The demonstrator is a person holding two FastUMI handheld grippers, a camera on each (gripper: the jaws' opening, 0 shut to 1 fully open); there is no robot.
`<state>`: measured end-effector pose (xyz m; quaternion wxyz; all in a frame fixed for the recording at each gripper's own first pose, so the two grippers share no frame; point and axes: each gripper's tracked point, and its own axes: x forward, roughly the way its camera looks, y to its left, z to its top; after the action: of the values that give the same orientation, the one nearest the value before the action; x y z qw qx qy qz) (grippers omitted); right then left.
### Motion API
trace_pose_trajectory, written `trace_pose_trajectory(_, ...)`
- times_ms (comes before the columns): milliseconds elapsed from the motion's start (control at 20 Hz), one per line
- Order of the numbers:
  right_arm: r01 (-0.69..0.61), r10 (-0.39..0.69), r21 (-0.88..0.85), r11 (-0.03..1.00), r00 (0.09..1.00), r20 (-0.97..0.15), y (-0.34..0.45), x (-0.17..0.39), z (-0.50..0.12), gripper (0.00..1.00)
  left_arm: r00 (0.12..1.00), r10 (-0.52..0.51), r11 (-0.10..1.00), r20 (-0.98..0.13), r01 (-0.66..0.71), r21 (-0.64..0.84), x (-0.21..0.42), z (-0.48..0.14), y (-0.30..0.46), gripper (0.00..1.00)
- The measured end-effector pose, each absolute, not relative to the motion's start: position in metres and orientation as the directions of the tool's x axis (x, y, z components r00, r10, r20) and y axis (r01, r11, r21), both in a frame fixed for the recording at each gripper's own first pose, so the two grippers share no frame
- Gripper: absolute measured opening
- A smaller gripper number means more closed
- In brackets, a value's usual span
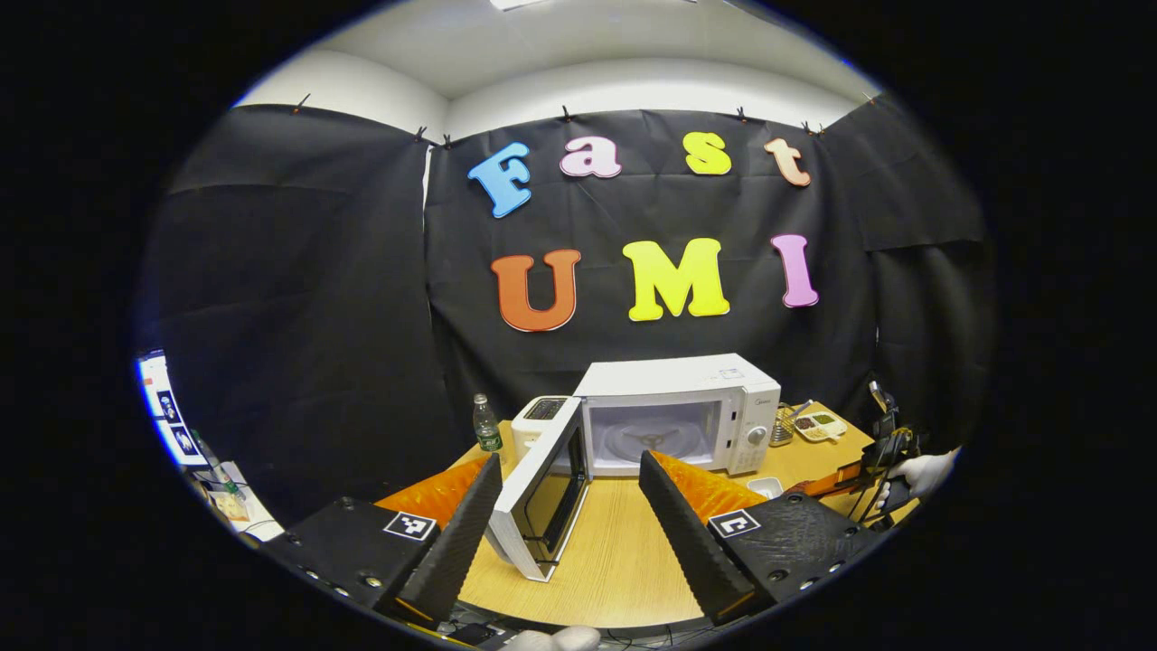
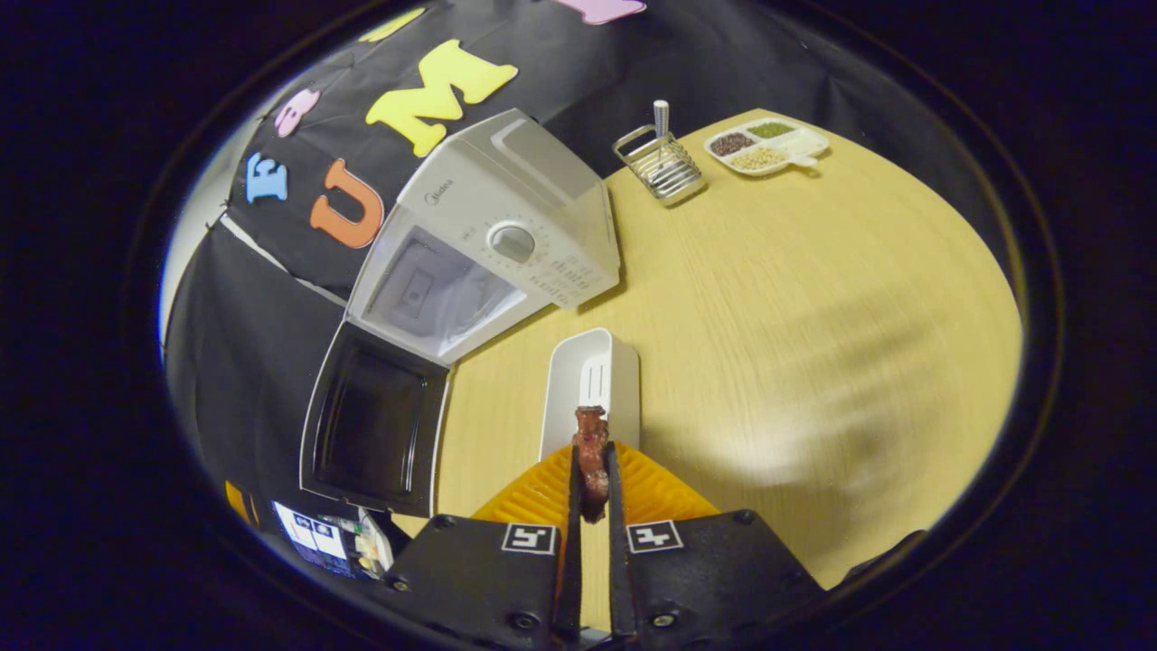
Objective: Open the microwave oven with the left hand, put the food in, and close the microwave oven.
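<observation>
The white microwave (image 1: pixel 678 411) stands at the back of the wooden table, its door (image 1: pixel 542 488) swung wide open to the left and the cavity with its turntable exposed. My left gripper (image 1: pixel 569 461) is open, its fingers spread either side of the door's edge and holding nothing. In the right gripper view the microwave (image 2: pixel 488 244) and its open door (image 2: pixel 375 429) lie to the upper left. My right gripper (image 2: pixel 592 452) is shut on a brown piece of food (image 2: pixel 592 461), just above a small white dish (image 2: pixel 592 380). That right gripper (image 1: pixel 890 448) also appears far right, held by a gloved hand (image 1: pixel 922 470).
A white toaster (image 1: pixel 540 420) and a water bottle (image 1: pixel 486 423) stand left of the microwave. A wire rack (image 2: pixel 660 163) and a divided plate of grains (image 2: pixel 766 145) sit at the table's far right. Bare wooden table (image 2: pixel 813 316) stretches right of the dish.
</observation>
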<state>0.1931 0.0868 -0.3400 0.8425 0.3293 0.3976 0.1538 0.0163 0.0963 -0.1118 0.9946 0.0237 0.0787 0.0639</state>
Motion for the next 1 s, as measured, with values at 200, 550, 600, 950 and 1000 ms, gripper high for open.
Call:
trace_pose_trajectory(200,-0.028,0.482,0.665,0.746,0.712,-0.511,0.092,0.188,-0.285,0.14,0.986,0.093,0.995,-0.137,-0.088,0.04,0.024,-0.111,0.114,0.94)
trace_pose_trajectory(550,-0.067,0.408,0.674,0.735,0.839,-0.361,0.137,0.196,-0.199,0.15,0.988,0.073,0.997,-0.138,-0.069,0.031,0.025,-0.114,0.143,0.94)
trace_pose_trajectory(600,-0.072,0.397,0.672,0.737,0.851,-0.344,0.146,0.198,-0.195,0.15,0.988,0.069,0.997,-0.141,-0.066,0.027,0.023,-0.115,0.147,0.94)
trace_pose_trajectory(950,-0.034,0.356,0.726,0.687,0.886,-0.296,0.221,0.239,-0.2,0.15,0.986,0.047,0.998,-0.158,-0.041,0.042,0.02,-0.123,0.163,0.94)
trace_pose_trajectory(1000,-0.027,0.347,0.731,0.682,0.892,-0.291,0.23,0.244,-0.201,0.15,0.986,0.042,0.999,-0.159,-0.036,0.038,0.02,-0.124,0.165,0.94)
